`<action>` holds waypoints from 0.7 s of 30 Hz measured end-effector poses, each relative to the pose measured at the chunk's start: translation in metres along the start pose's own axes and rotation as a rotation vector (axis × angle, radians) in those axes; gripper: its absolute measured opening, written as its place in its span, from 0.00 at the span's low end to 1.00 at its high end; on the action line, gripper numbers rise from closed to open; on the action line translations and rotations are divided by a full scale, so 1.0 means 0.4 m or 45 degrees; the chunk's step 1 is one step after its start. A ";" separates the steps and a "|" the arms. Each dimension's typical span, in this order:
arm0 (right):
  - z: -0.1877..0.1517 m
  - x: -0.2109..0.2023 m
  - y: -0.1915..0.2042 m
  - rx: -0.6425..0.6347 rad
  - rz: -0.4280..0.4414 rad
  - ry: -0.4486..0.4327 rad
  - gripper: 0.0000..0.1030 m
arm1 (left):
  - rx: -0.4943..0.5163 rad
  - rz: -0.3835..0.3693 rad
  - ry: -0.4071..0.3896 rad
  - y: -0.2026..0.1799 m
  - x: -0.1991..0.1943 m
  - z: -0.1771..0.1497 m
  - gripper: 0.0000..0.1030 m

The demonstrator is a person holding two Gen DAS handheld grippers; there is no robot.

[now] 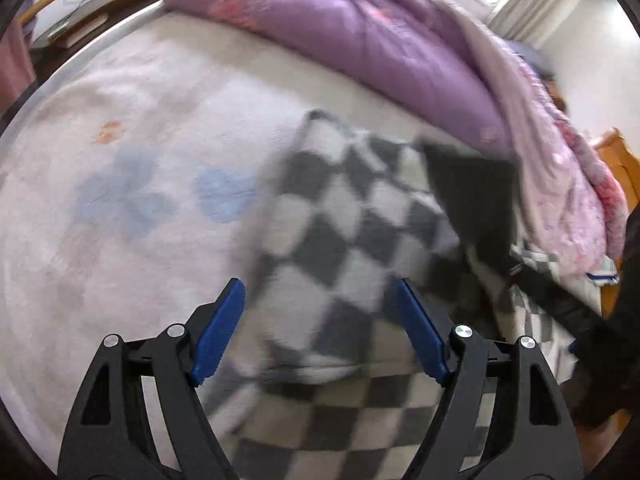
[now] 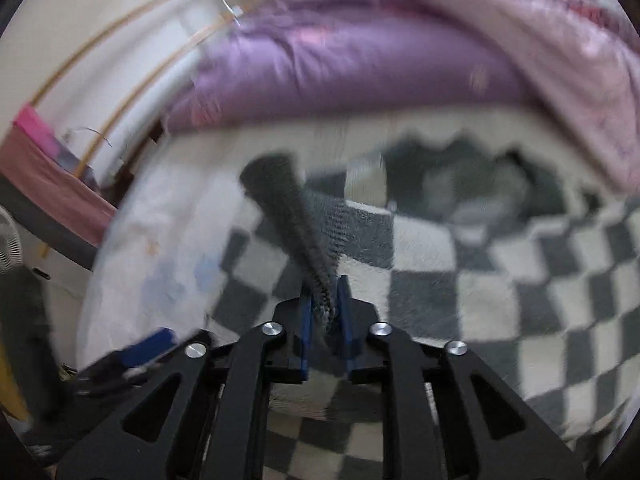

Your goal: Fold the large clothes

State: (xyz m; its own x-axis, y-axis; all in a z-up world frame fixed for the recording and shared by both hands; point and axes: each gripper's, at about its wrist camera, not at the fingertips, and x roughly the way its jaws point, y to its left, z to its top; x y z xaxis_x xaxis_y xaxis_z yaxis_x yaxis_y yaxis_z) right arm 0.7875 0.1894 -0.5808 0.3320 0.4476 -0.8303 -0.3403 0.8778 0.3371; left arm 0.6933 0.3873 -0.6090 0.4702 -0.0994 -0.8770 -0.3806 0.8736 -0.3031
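Note:
A grey-and-white checkered garment (image 1: 344,240) lies on the bed, partly folded over itself. My left gripper (image 1: 318,292) is open just above it, its blue pads (image 1: 220,332) spread on either side of a fold. In the right wrist view the same checkered garment (image 2: 500,288) spreads across the bed. My right gripper (image 2: 323,296) is shut on a dark grey ribbed edge of it (image 2: 288,208), which stands up from between the pads. The left gripper's blue pad (image 2: 154,346) shows at lower left there.
A pale floral bedsheet (image 1: 120,200) covers the bed. A bunched purple and pink quilt (image 1: 360,40) lies along the far side and also shows in the right wrist view (image 2: 340,76). A wooden headboard (image 1: 620,160) is at right. A fan (image 2: 8,244) stands at left.

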 end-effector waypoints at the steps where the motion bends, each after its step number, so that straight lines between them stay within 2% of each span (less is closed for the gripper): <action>1: -0.017 0.030 0.010 0.002 -0.024 0.053 0.17 | -0.018 0.006 -0.003 0.030 -0.010 0.000 0.75; 4: -0.043 0.115 0.003 0.060 -0.053 0.255 0.19 | -0.063 0.018 -0.018 0.070 -0.035 -0.006 0.75; 6: -0.045 0.097 0.010 0.055 -0.020 0.250 0.27 | -0.076 0.006 -0.045 0.071 -0.055 -0.008 0.76; 8: -0.045 0.066 0.012 0.061 0.059 0.263 0.47 | -0.081 -0.023 -0.057 0.059 -0.068 -0.006 0.76; 9: -0.045 0.039 0.013 0.055 0.107 0.248 0.51 | -0.087 -0.034 -0.061 0.054 -0.065 0.000 0.76; 12: -0.042 -0.051 -0.001 -0.011 0.124 0.146 0.51 | -0.082 -0.092 -0.058 0.003 -0.059 0.016 0.76; 13: -0.043 -0.076 -0.014 -0.015 0.123 0.109 0.49 | -0.058 -0.088 -0.033 -0.025 -0.043 0.021 0.76; 16: -0.034 -0.156 -0.158 0.046 0.045 0.008 0.22 | 0.069 -0.054 0.033 -0.116 0.020 0.025 0.76; 18: -0.046 -0.178 -0.257 0.104 -0.050 0.000 0.09 | 0.142 -0.042 0.080 -0.176 0.061 0.025 0.76; 21: -0.043 -0.191 -0.447 0.247 -0.200 0.037 0.07 | 0.183 -0.008 0.161 -0.214 0.141 0.011 0.76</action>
State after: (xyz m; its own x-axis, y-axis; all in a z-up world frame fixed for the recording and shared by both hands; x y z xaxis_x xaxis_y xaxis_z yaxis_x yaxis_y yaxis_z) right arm 0.8078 -0.0045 -0.5854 0.3409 0.3005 -0.8908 -0.1106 0.9538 0.2794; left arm 0.7560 0.3089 -0.6308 0.3646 -0.1562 -0.9180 -0.2563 0.9309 -0.2602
